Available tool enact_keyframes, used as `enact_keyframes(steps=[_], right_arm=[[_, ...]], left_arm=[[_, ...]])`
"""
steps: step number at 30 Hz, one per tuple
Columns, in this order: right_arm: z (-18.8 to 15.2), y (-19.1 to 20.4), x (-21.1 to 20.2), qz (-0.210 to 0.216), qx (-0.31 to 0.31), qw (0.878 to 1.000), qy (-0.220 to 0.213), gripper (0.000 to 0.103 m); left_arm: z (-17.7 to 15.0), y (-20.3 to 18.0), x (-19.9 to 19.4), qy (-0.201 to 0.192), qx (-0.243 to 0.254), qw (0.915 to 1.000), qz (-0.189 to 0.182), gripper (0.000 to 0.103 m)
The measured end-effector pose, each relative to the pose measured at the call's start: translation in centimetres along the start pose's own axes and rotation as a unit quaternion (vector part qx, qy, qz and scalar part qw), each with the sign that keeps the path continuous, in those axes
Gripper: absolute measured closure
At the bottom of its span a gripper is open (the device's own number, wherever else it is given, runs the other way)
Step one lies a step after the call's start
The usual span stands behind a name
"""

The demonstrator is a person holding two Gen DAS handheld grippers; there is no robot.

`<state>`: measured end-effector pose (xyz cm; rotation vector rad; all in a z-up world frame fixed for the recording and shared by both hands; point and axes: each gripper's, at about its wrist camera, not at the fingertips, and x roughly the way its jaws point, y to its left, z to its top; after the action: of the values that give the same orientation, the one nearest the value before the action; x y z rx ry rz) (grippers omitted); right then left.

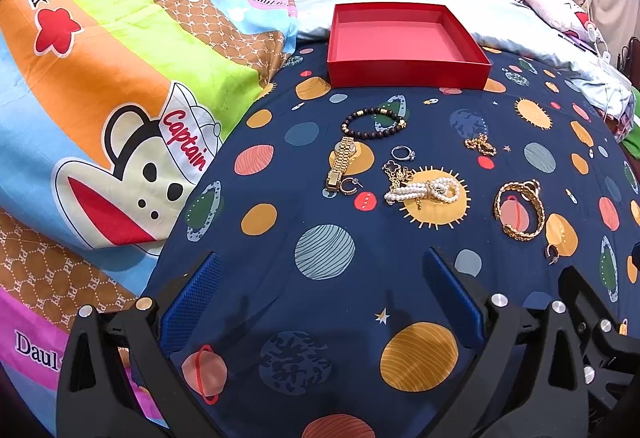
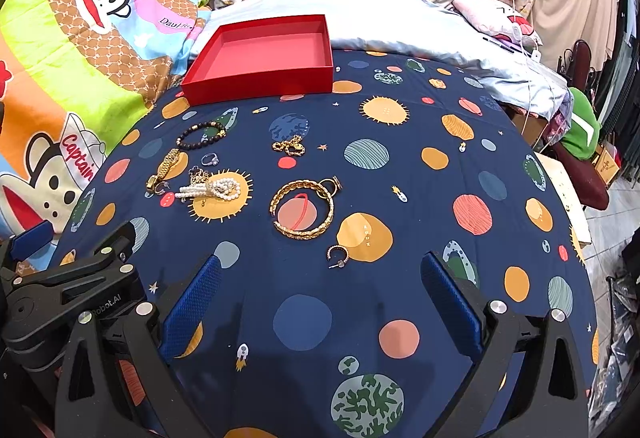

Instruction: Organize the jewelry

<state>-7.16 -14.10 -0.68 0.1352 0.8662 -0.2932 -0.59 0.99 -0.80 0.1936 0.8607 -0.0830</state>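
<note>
Nothing sorted yet: red box [image 1: 404, 42] empty. Jewelry strewn on sheet just in front of box: bead bracelet [image 1: 374, 122], watch [image 1: 341, 162], pearls [image 1: 424, 191]. Left gripper [image 1: 320, 290], right gripper [image 2: 320, 294] wide apart, empty-handed. Next: close on one piece.

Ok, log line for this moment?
left gripper: open, idle | right gripper: open, idle | red box: empty | jewelry: all on sheet

Bare planet-print bedsheet [image 2: 312, 318] lies open ahead of both spread claws. Beyond it, obstacles cluster: gold chain bangle [image 2: 303, 208] and hoop earring [image 2: 338, 255] nearest, pearl strand [image 1: 424, 191] and gold watch [image 1: 342, 162] farther left. The red tray [image 1: 404, 72] stands unobstructed from above.
</note>
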Motion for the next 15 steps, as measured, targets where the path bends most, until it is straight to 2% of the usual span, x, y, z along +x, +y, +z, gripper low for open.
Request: enact_keyframes(steps=[8,15], right_arm=[[0.0,-0.5,1.1,-0.007,0.009,1.0,-0.002,0.005],[0.7,-0.7,3.5,0.007,0.017,1.0,0.02,0.005]], left_arm=[[0.1,0.6,1.3,0.007,0.002,0.9999,-0.014,0.005],[0.2,3.7,3.9,0.023,-0.028,0.9993,0.008,0.005]])
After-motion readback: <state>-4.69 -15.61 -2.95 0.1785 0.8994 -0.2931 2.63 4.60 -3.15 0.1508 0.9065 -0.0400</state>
